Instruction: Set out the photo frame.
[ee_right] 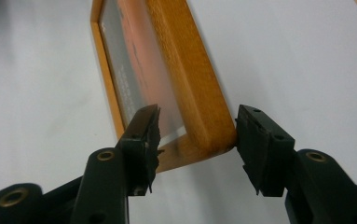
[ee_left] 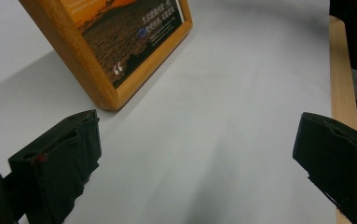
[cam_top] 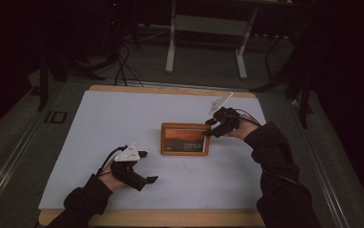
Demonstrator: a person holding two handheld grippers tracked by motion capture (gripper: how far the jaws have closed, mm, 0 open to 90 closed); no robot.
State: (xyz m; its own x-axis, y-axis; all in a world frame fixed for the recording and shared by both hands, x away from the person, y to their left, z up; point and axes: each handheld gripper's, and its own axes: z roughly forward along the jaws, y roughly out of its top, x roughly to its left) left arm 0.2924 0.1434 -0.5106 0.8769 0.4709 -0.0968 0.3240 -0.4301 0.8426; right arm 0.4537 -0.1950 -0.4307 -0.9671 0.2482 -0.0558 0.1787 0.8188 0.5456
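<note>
Tabletop (cam_top: 122,118) near the person carries the left claw (cam_top: 144,166), spread wide and empty, resting short of the wooden picture frame (cam_top: 185,138). Farther off, mid-table, the frame stands with its right corner between the right claw (ee_right: 195,135)'s jaws; one pad touches the wood (ee_right: 190,84), the other overlaps the glass front. Best to centre the corner and squeeze on wood rather than glass before lifting.

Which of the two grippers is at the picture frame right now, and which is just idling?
The right gripper: its jaws straddle a corner of the wooden picture frame. The left gripper sits apart from it, jaws wide, nothing between them.
</note>
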